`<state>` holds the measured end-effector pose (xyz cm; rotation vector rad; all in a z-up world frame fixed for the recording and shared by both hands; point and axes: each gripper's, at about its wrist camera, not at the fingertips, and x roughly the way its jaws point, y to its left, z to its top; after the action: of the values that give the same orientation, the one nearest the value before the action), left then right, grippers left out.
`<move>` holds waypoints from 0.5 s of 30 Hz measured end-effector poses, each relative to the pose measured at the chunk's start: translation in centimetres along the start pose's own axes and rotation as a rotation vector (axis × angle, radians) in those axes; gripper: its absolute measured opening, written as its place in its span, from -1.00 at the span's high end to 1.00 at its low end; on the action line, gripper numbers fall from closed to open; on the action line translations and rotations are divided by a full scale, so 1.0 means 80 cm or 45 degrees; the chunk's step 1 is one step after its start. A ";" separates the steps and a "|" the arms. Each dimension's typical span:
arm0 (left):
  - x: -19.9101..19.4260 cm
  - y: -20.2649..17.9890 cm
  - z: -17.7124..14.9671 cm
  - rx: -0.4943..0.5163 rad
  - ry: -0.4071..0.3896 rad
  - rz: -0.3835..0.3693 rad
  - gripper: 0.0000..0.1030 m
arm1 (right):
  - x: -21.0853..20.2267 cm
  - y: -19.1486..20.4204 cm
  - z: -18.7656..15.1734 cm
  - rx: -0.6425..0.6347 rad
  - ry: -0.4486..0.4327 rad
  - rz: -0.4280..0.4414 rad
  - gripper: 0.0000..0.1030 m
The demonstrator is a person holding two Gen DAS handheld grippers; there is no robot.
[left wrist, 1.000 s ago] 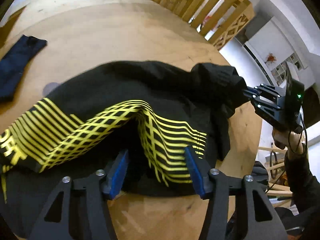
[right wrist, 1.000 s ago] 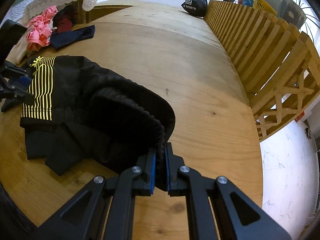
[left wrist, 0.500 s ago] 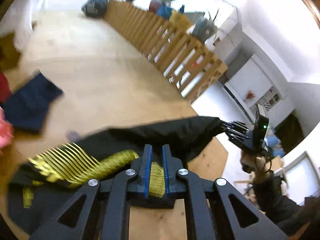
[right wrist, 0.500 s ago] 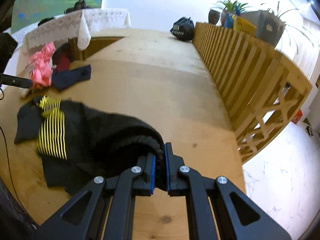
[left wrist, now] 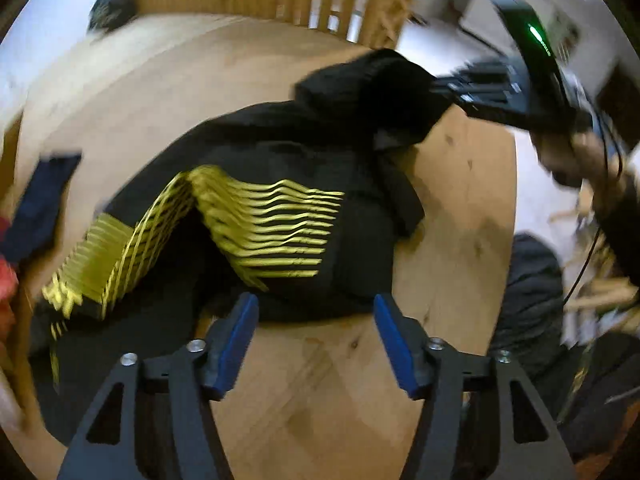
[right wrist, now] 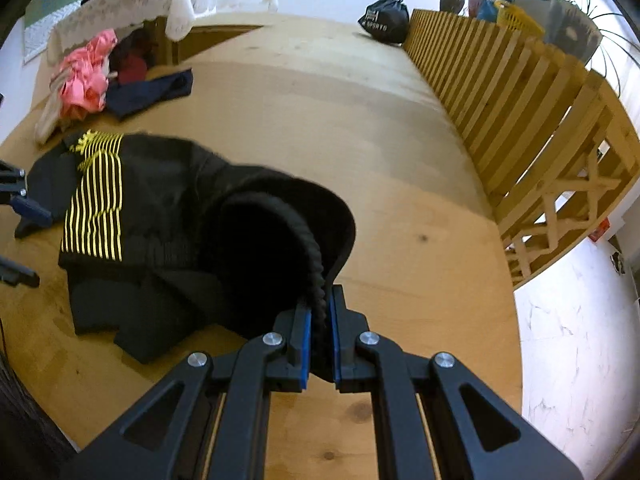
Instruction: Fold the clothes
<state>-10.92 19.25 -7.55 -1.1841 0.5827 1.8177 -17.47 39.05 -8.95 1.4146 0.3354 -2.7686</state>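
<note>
The black yellow-striped sweatshirt (right wrist: 168,216) is gripped at its ribbed hem by the right gripper (right wrist: 319,322); the left gripper (left wrist: 316,340) is held wide, empty. Probably a new grasp is needed next.

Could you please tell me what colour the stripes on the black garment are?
Yellow stripes on the black garment, clearest in the right wrist view.

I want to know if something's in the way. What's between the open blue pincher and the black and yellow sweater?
Only bare wooden table lies between the left gripper and the sweater's near edge, seen in the left wrist view.
</note>
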 end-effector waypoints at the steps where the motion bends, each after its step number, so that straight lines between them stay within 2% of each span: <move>1: 0.001 -0.004 0.004 0.027 0.003 0.020 -0.29 | 0.001 0.000 -0.001 0.000 0.004 0.001 0.85; 6: 0.030 -0.002 0.018 0.088 0.077 0.080 -0.29 | 0.002 0.000 0.000 0.009 0.003 0.012 0.85; 9: 0.046 0.005 0.021 0.082 0.125 0.049 -0.22 | 0.003 0.003 0.001 -0.003 0.006 0.013 0.85; 13: 0.051 0.022 0.022 0.051 0.129 -0.004 0.17 | 0.011 0.005 0.002 -0.025 0.028 0.007 0.85; 15: 0.045 0.030 0.022 0.036 0.103 -0.035 0.21 | 0.014 0.005 0.003 -0.027 0.033 0.010 0.85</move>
<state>-14.48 20.79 -10.18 -1.2454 0.6331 1.7395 -18.25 38.72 -9.78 1.4453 0.3577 -2.7348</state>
